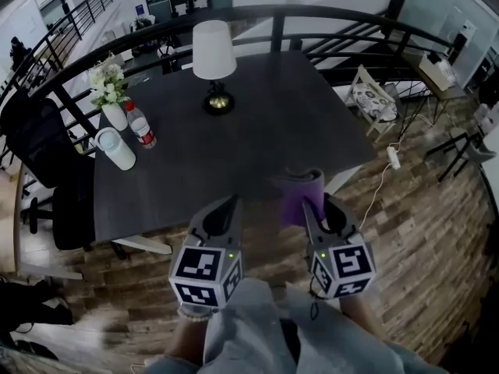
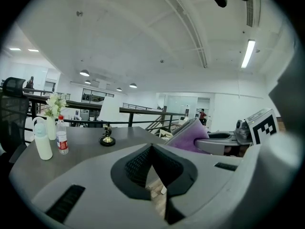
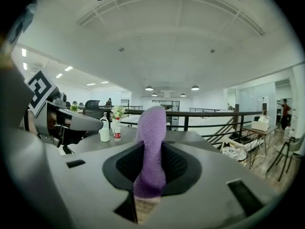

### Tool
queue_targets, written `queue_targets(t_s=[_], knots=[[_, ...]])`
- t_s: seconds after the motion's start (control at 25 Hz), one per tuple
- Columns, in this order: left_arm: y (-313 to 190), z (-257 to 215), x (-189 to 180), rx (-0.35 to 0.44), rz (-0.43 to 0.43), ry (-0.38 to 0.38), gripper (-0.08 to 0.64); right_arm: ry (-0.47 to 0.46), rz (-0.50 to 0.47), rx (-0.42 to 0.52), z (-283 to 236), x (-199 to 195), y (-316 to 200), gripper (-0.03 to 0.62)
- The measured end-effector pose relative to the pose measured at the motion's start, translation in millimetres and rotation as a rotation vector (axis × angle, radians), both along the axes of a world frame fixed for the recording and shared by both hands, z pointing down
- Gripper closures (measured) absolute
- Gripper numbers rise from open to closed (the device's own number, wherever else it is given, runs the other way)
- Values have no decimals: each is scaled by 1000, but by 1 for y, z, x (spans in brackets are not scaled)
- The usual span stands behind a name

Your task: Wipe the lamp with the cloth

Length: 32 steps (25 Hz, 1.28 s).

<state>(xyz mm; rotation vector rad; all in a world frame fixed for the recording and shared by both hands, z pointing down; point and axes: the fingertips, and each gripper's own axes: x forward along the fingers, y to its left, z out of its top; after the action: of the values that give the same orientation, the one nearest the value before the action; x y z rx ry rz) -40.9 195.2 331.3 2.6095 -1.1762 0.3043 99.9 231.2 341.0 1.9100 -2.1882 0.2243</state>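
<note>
At the near edge of the dark counter (image 1: 257, 131): both grippers side by side, jaws pointing toward the far side.

On the right, the right gripper (image 1: 318, 209): clamps the purple cloth (image 1: 301, 193) between both jaws. In the right gripper view, pinches the purple cloth (image 3: 151, 147) between the ribbed pads. Cloth upright past the jaw tips, lower end hanging out below the pads. In the head view, held over the counter's near edge, touching no other item.

On the left, the left gripper (image 1: 226, 213): jaws closed pad to pad, with nothing between them. In the left gripper view, meets at the tips (image 2: 152, 149) and shows wooden floor through the small gap below. Sits just beside the right gripper, apart from the cloth.

On the far half of the counter, the lamp (image 1: 214, 57): stands upright, close to the far edge. White shade above a dark, brass-coloured base. Well apart from both grippers and from the cloth. Appears in the left gripper view ahead and to the left of the jaws.

Along the counter's left edge, grouped close together: white vase (image 1: 114, 114) with flowers, clear bottle (image 1: 141, 125) with red cap and label, white flask (image 1: 115, 148).

Beyond that edge: black office chair (image 1: 47, 154). Behind the counter: black railing (image 1: 312, 18).
</note>
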Motion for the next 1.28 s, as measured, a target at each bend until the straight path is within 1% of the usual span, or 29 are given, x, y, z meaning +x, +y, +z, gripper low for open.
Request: queue_targets(t_s=[0.2,0.4,0.56,0.72,0.96,1.28], knots=[[-26,3,-3,-3,-16,-1,551,-24,1,11,1,5,-31,497],[-40,6,-8,-3,-39,-12,551,-30,-8,24,-2,7,-52,497],[-55,5,-12,7,-60,-24,551,-24,-36,35,-4,4,-72,498],[-74,4,-10,12,-85,-27,551,-13,-68,46,-6,10,-100,498],[-119,6,-6,13,-138,-34,551,-6,-110,60,-7,22,-157,497],[-178,-2,25,19,-180,-24,551,10,-173,65,-12,61,-248,498]])
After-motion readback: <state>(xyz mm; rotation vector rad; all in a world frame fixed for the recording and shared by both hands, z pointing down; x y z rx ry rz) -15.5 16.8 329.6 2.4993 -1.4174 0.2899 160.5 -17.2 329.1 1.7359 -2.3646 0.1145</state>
